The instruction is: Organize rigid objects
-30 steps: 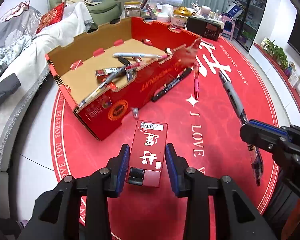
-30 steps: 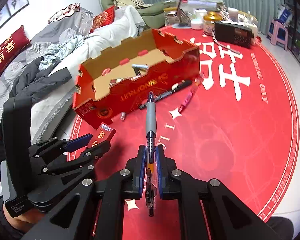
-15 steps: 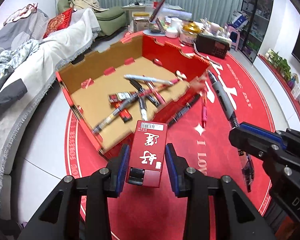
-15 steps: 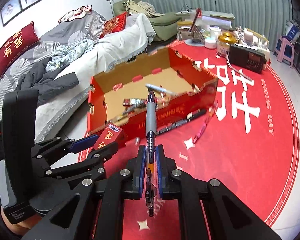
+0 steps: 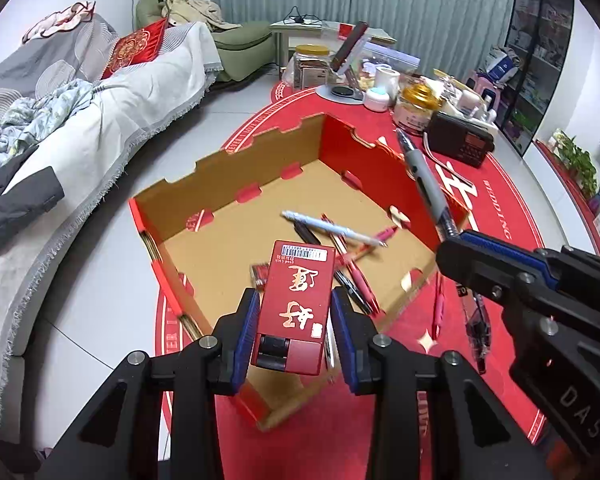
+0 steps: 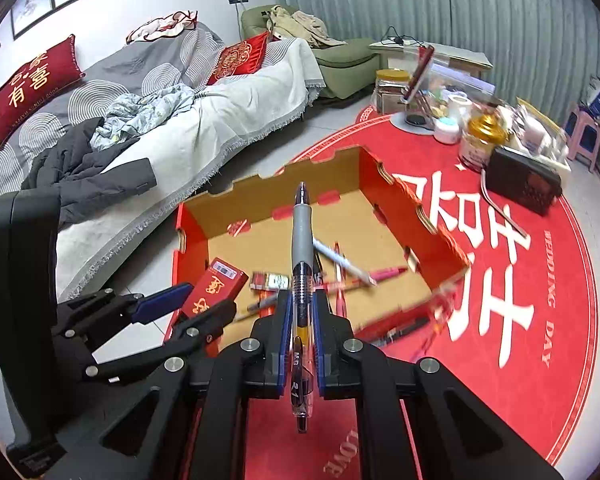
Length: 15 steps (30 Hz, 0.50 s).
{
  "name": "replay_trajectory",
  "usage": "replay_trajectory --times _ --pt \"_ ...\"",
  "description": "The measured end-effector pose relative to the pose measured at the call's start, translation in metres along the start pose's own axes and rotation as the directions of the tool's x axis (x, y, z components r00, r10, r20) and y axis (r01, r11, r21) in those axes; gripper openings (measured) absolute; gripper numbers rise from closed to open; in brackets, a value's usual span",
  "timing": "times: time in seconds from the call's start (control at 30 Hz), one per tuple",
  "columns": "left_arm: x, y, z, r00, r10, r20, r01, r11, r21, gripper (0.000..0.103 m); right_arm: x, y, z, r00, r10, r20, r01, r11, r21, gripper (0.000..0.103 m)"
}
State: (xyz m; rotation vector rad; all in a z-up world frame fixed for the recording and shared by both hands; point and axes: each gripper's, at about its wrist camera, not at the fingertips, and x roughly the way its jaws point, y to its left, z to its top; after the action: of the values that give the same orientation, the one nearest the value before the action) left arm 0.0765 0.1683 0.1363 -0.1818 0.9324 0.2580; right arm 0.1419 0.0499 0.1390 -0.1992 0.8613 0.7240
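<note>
Rug reads "WEDDING DAY"; cushion, seemingly, "有喜".

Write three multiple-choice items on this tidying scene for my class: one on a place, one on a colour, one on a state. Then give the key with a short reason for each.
1. Where do most of the loose pens lie?
A. In the cardboard tray
B. On the sofa
C. On the radio

2. What colour is the small box in the left gripper?
A. Green
B. Red
C. White

3. How is the right gripper?
A. Open and empty
B. Shut on a pen
C. Shut on a jar

Key: A, pens lie on the floor of the cardboard tray; B, the small box in the left gripper is red; C is wrong, so B, the right gripper clamps the grey-grip pen.
</note>
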Motion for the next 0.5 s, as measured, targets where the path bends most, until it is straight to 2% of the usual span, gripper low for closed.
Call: replay_trajectory --times 0.23,0.5 --pt "0.024 0.013 0.023 1.0 0.005 -0.022 -0.005 0.999 -0.039 0.038 0.031 0.006 0.026 1.0 0.005 -0.02 -0.006 1.0 -0.027 0.011" --pt "0.053 0.019 0.025 0.998 0.004 -0.068 -0.008 0.999 -0.049 0.039 0.068 -0.004 0.03 0.997 0.013 -0.074 -0.013 1.0 -0.012 0.011"
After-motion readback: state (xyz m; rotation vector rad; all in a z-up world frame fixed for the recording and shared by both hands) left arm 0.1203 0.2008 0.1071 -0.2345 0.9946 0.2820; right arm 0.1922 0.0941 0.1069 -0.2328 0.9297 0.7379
